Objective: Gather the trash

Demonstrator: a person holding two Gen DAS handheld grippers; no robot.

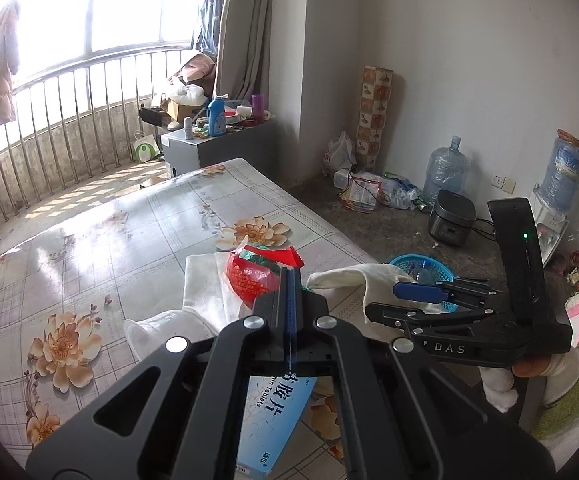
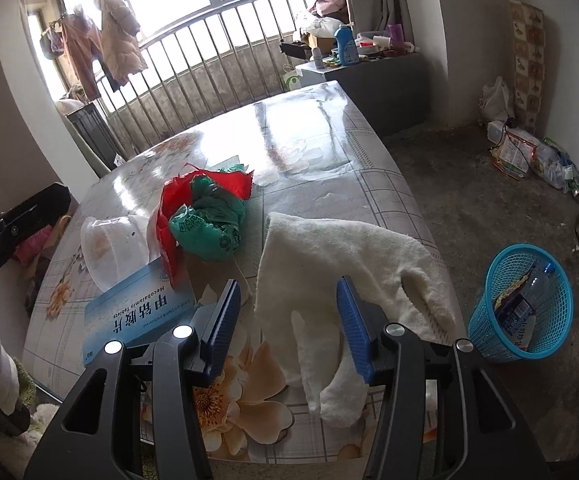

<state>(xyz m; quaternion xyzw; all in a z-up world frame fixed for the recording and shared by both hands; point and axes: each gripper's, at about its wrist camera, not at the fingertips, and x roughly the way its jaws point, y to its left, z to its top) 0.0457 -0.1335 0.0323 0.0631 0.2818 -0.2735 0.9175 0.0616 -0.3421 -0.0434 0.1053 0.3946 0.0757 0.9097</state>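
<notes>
Task partly done. The blue basket (image 2: 523,304) on the floor, right of the table (image 2: 317,120), already holds a plastic bottle (image 2: 529,292) and a wrapper; more trash is left on the tabletop.

Left on the table, placed against the white towel (image 2: 345,264): red bag (image 2: 177,216) and green bag (image 2: 209,224) bunched together just left of the towel, clear plastic lid (image 2: 109,244) further left, blue-and-white tablet box (image 2: 137,312) at the near edge left of the towel.

Left gripper (image 1: 292,276) is fully closed, jaws pressed together, tips right at the red bag (image 1: 249,276); whether a fold of bag is pinched cannot be told, since the jaws hide the contact. The tablet box (image 1: 273,420) lies under it.

Right gripper (image 2: 289,312) has jaws apart, nothing between the pads, hovering over the near end of the towel.

Judgement: the bags look like the item in hand; lid and box still to go.

In the way: the towel drapes over the table edge between the bags and the basket, so a carried bag could snag it. The right gripper (image 1: 421,294) sits in that same path. A dark cooker (image 1: 451,216) and water jugs (image 1: 447,168) stand beyond the basket (image 1: 423,266), clear of the route.
</notes>
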